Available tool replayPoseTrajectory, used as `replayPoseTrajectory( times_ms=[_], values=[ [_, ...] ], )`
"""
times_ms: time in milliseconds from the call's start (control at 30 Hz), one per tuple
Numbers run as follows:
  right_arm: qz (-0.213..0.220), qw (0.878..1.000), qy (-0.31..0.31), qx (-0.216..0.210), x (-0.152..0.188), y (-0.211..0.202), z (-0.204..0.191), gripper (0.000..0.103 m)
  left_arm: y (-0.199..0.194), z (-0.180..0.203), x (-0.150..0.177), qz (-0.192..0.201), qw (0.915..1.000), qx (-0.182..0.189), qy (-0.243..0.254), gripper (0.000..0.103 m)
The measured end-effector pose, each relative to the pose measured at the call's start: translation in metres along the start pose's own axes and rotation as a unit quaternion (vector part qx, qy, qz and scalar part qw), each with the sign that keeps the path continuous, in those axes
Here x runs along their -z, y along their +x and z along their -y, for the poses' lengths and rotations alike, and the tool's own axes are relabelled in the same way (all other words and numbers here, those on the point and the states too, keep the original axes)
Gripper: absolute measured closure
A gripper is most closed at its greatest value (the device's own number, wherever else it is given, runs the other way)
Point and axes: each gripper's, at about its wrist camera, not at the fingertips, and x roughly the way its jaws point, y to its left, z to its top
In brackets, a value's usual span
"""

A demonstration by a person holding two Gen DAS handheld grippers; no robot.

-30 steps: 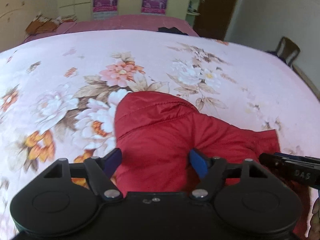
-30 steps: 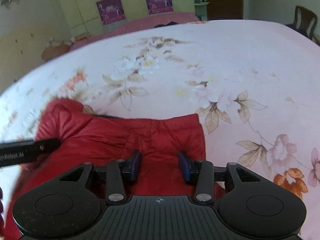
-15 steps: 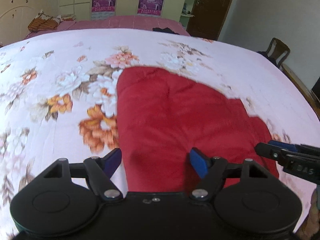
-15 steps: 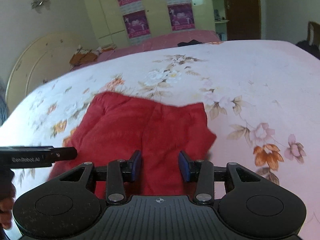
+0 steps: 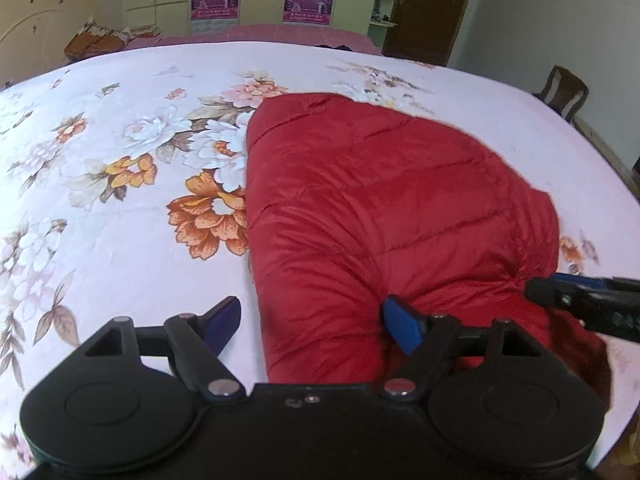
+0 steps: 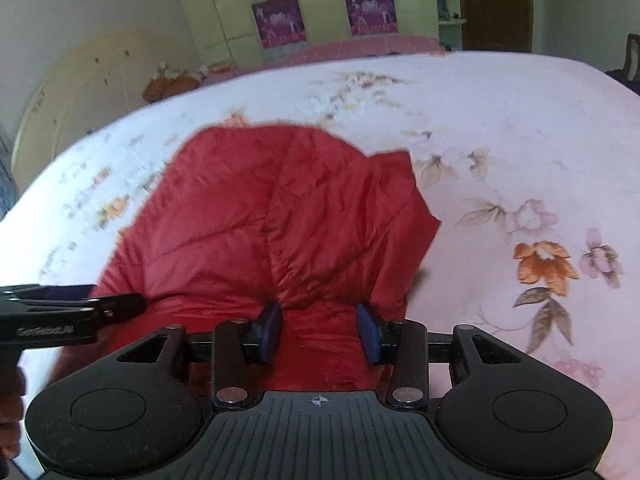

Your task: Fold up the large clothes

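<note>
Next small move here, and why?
Probably open the right gripper: it alone pinches the near edge of the red quilted jacket, bunching it. The left gripper has just opened wider, no longer clamping the fabric between its pads; the jacket lies on the floral bedspread.

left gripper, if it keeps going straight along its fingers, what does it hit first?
Most likely the red jacket: its near edge bulges up between the left gripper's open fingers, the left pad over bare bedsheet. Depth is unclear; the fabric may already touch the right pad.
</note>
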Motion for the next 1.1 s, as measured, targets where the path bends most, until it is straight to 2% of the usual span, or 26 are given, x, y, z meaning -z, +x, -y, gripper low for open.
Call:
replayPoseTrajectory(
  times_ms=[100,267,367,500,600,733,767,833,933,1100],
  values=[
    [0.002,1.000,-0.015,-0.007,0.008,-0.021,-0.006,0.061,-0.017,-0.002,0.004,-0.001,0.9998,0.015,-0.009,0.026],
    [-0.011,1.000,-0.014,-0.010,0.034,-0.040,-0.008,0.061,-0.039,0.003,0.019,-0.003,0.9994,0.031,0.015,0.026],
    [-0.029,0.999,-0.012,-0.011,0.048,-0.037,-0.007,0.061,-0.034,0.006,0.032,-0.012,0.9990,0.021,0.038,0.023],
    [-0.055,0.998,-0.026,0.001,0.067,-0.022,-0.008,0.061,-0.019,-0.003,0.035,-0.028,0.9992,0.019,0.021,0.017],
    [-0.062,0.998,0.013,-0.015,0.060,-0.023,0.003,0.061,-0.020,-0.004,0.031,-0.030,0.9991,0.020,0.021,0.016],
    [-0.040,0.997,0.059,-0.036,0.038,-0.039,0.023,0.061,-0.025,-0.009,0.016,-0.030,0.9988,0.038,-0.002,0.015],
    [-0.034,0.996,0.075,-0.046,0.032,-0.040,0.029,0.059,-0.023,-0.010,0.012,-0.032,0.9984,0.044,-0.011,0.013],
    [-0.022,0.993,0.103,-0.047,0.019,-0.037,0.039,0.010,-0.017,-0.015,0.002,-0.034,0.9974,0.053,-0.034,0.011],
    [-0.007,0.991,0.119,-0.057,0.001,-0.025,0.044,0.009,-0.003,-0.022,-0.011,-0.039,0.9949,0.065,-0.067,0.010],
    [-0.034,0.978,0.183,-0.094,-0.021,0.027,0.061,0.009,0.023,-0.031,-0.017,-0.054,0.9880,0.100,-0.105,0.010]
  ],
)
